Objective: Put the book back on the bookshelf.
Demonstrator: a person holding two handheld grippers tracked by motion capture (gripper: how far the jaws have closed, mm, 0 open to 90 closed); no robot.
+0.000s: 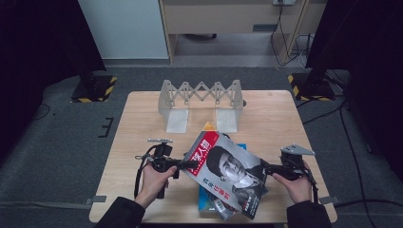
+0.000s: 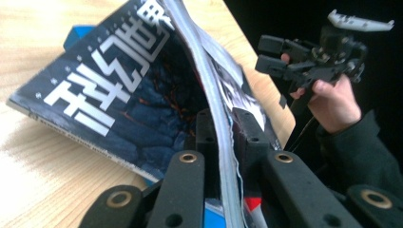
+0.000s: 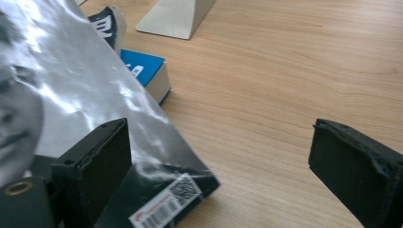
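A magazine (image 1: 223, 171) with a red title block and a portrait cover is tilted up off a small stack at the table's front. My left gripper (image 1: 192, 165) is shut on its left edge. In the left gripper view the two jaws pinch the pages (image 2: 223, 123) between them. Under it lie a dark blue magazine with silver characters (image 2: 109, 85) and a blue book (image 3: 142, 66). My right gripper (image 1: 266, 171) stands open at the magazine's right edge. In the right gripper view the barcode corner (image 3: 161, 204) sits beside the left jaw, with the gripper (image 3: 218, 156) wide apart and nothing pressed.
A grey expanding book stand (image 1: 202, 97) with two flat feet stands at the back of the wooden table (image 1: 142, 118). The other hand and its gripper (image 2: 304, 57) show far right in the left gripper view. Dark floor surrounds the table.
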